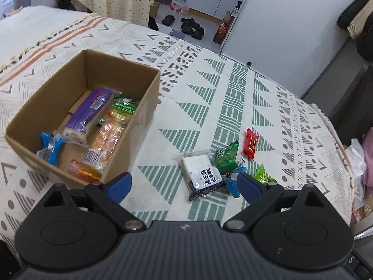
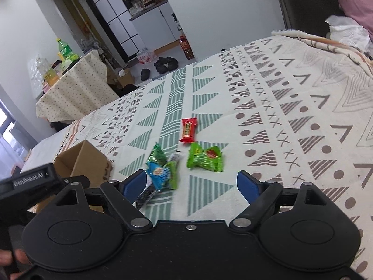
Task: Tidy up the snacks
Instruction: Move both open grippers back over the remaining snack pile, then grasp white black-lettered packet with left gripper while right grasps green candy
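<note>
A bed is covered by a cream bedspread (image 1: 233, 74) printed with green and grey triangles. Beyond its far edge, black shoes (image 1: 192, 26) are seen on the floor, with a pack of water bottles (image 1: 179, 5) behind them. A surface draped in a dotted cloth (image 2: 77, 91) carries a green bottle (image 2: 62, 47). Crumpled white plastic (image 2: 347, 31) lies beside a pink pillow (image 2: 356, 2).

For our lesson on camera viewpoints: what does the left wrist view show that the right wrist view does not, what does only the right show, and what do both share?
Only the left wrist view looks inside the cardboard box, showing the purple packet and orange cracker pack, plus the white packet with black lettering on the blanket.

Only the right wrist view shows the table with drink bottles and the left gripper's black body.

Both share the red candy, the green packets and the patterned blanket.
</note>
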{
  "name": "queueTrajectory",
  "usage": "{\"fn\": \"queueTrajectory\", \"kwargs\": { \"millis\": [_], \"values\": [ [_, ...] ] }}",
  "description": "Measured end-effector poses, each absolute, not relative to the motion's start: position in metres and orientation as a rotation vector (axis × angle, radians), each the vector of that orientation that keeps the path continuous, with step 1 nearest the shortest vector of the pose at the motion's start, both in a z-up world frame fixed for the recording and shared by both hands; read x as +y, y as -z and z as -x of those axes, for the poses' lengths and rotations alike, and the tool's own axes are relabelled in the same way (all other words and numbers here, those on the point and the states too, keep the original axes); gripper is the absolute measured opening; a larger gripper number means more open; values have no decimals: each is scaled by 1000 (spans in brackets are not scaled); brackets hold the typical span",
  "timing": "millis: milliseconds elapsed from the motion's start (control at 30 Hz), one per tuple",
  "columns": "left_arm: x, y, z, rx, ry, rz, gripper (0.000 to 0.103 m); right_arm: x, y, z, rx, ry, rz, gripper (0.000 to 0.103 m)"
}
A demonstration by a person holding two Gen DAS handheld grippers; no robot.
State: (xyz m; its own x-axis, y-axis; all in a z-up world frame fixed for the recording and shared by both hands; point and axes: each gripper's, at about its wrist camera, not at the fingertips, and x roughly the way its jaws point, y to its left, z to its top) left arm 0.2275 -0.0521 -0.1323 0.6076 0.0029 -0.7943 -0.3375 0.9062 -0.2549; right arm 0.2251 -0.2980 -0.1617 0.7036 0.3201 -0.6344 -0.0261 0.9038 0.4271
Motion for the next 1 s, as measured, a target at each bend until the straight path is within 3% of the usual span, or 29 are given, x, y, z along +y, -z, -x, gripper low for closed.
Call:
{"fn": "queueTrajectory", "kwargs": {
  "millis": [433,1000],
  "values": [
    [-59,163,-280,1015,-268,413,86,-304,188,-259,794,-195,-397,82],
    [-73,207,-315,1048,-269,406,83,-291,217,-302,851,-232,-360,78]
  ]
}}
